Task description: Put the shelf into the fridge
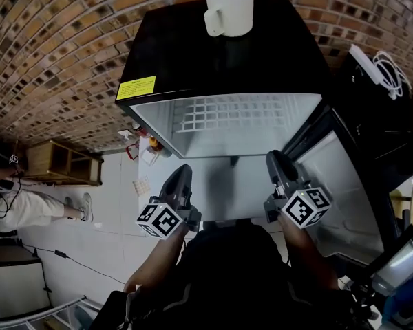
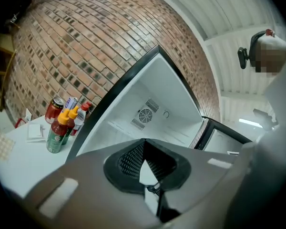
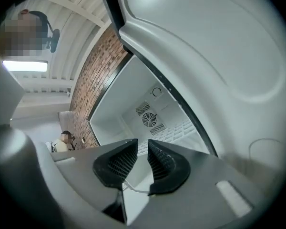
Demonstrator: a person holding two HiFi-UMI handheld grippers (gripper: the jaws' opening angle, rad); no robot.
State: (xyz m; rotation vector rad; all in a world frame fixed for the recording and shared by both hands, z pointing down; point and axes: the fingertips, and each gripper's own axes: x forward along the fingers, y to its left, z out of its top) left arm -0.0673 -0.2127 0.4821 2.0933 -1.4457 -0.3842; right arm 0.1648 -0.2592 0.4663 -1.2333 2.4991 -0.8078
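Note:
The black mini fridge stands open in front of me, its door swung out to the right. The white wire shelf lies flat inside the fridge, high in the cavity; in the right gripper view its grid shows below the rear fan. My left gripper hovers at the fridge's front opening, left of middle. Its pads meet at the tips with nothing between them. My right gripper is at the front right, by the door hinge. Its pads stand a narrow gap apart, holding nothing.
A white mug sits on the fridge top. Sauce bottles and cans stand on a white table left of the fridge, against the brick wall. A seated person and a wooden rack are at far left. White cables lie at right.

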